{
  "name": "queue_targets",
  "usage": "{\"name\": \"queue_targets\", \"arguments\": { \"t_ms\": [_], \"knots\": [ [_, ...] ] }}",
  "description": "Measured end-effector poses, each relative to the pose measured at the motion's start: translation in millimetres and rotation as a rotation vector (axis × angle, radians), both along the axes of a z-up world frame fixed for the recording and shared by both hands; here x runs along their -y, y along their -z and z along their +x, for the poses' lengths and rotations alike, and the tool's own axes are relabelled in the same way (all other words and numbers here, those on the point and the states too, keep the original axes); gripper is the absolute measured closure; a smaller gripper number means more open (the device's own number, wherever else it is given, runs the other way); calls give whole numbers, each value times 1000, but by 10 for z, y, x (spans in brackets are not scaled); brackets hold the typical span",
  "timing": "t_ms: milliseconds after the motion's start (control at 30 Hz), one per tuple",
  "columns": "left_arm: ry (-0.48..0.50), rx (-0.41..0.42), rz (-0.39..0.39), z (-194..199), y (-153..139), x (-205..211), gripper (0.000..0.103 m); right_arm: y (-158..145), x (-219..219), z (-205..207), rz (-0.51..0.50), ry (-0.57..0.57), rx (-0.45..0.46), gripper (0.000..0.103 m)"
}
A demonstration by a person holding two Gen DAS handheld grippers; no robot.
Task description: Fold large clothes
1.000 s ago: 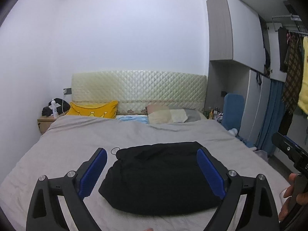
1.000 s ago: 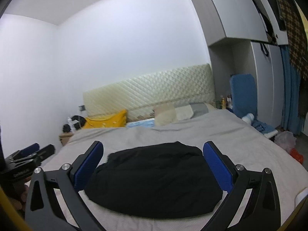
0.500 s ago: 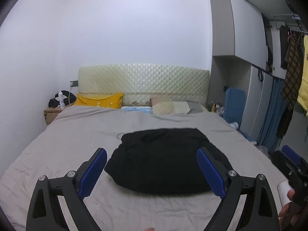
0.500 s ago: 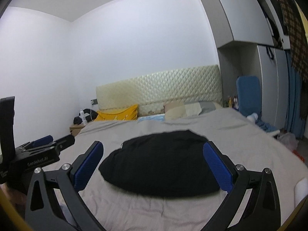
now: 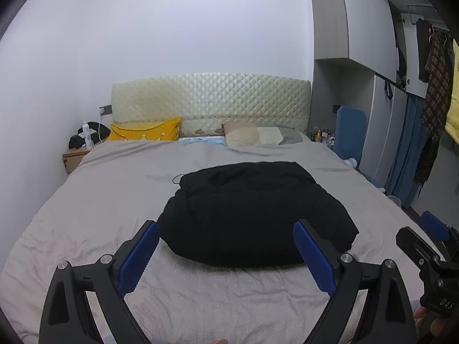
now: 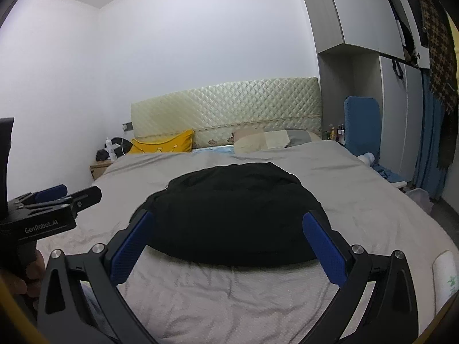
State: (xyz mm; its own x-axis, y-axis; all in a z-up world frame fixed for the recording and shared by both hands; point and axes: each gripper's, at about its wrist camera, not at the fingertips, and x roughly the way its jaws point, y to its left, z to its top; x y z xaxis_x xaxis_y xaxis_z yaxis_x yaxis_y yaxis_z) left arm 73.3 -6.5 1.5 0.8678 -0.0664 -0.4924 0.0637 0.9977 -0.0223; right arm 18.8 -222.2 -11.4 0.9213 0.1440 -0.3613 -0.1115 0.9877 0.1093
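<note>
Black garment [image 5: 252, 215] on bed [image 5: 100, 200], beyond both grippers' spread fingers [image 5: 137, 255].

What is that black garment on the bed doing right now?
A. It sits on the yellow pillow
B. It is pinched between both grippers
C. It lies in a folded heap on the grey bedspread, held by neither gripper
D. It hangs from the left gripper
C: the black garment rests on the grey bedspread, while the left gripper and right gripper both stand open short of it, with nothing between their fingers.
</note>
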Motion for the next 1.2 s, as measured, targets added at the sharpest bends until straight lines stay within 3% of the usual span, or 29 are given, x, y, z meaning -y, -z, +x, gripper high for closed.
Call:
{"name": "queue_targets", "arguments": {
  "t_ms": [500,1200],
  "knots": [
    [-21,-54,13,138,215,-44,8,119,-49,118,-8,14,-53,0],
    [11,-69,34,143,264,63,8,179,-56,151,-23,45,-70,0]
  ]
}}
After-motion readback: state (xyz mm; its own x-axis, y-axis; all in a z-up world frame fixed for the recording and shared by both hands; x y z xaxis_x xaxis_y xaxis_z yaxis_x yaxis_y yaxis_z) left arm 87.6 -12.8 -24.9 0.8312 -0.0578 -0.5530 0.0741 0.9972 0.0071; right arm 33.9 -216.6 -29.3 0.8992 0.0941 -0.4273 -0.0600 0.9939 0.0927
